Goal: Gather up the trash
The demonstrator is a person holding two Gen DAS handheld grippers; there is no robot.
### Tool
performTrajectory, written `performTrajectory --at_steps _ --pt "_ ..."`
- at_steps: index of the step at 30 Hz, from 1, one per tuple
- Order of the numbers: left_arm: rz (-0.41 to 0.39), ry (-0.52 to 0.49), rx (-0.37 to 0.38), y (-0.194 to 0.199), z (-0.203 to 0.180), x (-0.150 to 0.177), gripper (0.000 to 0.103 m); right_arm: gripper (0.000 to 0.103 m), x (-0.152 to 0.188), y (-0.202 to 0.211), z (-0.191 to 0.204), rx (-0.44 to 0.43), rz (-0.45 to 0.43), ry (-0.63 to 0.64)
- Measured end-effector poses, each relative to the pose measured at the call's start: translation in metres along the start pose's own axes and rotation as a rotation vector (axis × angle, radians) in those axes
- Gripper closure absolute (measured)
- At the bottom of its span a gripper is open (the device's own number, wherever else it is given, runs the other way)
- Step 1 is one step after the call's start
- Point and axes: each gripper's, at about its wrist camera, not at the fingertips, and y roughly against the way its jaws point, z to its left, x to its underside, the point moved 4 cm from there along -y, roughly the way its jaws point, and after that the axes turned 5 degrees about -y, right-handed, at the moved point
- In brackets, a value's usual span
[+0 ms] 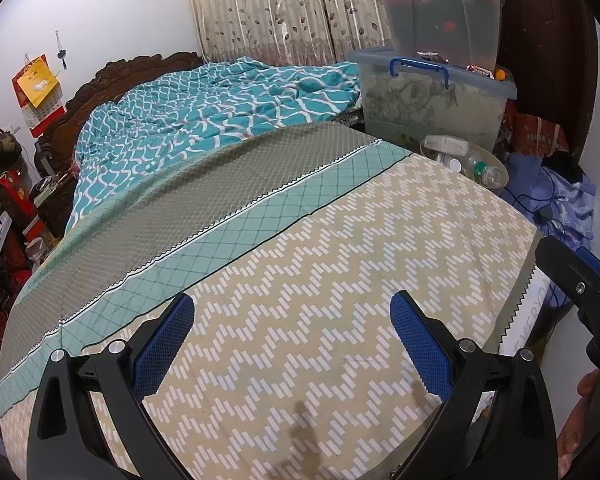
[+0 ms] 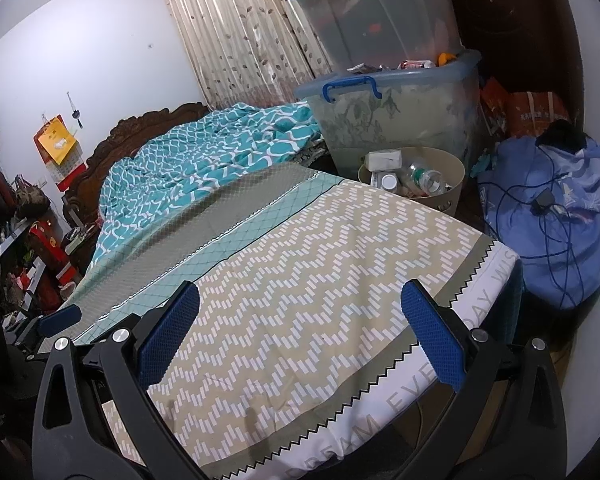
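Note:
A beige waste basket (image 2: 450,188) stands on the floor past the bed's far right corner. It holds a clear plastic bottle (image 2: 424,178), a white carton (image 2: 384,159) and a small white-capped jar (image 2: 389,181). It also shows in the left wrist view (image 1: 488,160) with the bottle (image 1: 482,170). My left gripper (image 1: 292,312) is open and empty above the patterned bedsheet (image 1: 300,280). My right gripper (image 2: 300,304) is open and empty above the same sheet (image 2: 292,280), near its foot edge. The right gripper's body shows at the left wrist view's right edge (image 1: 580,288).
A teal quilt (image 2: 204,152) lies bunched at the head of the bed. Two stacked clear storage bins (image 2: 392,92) stand behind the basket. A blue cloth bundle with cables (image 2: 548,216) lies on the floor at right. Cluttered shelves (image 2: 24,248) line the left wall.

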Motion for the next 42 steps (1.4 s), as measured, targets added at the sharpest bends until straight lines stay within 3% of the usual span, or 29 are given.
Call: performTrajectory --at_steps 42 --pt "0.023 -0.030 -0.002 -0.006 -0.006 0.010 0.008 0.003 0.005 -0.003 -0.004 0.004 0.011 -0.002"
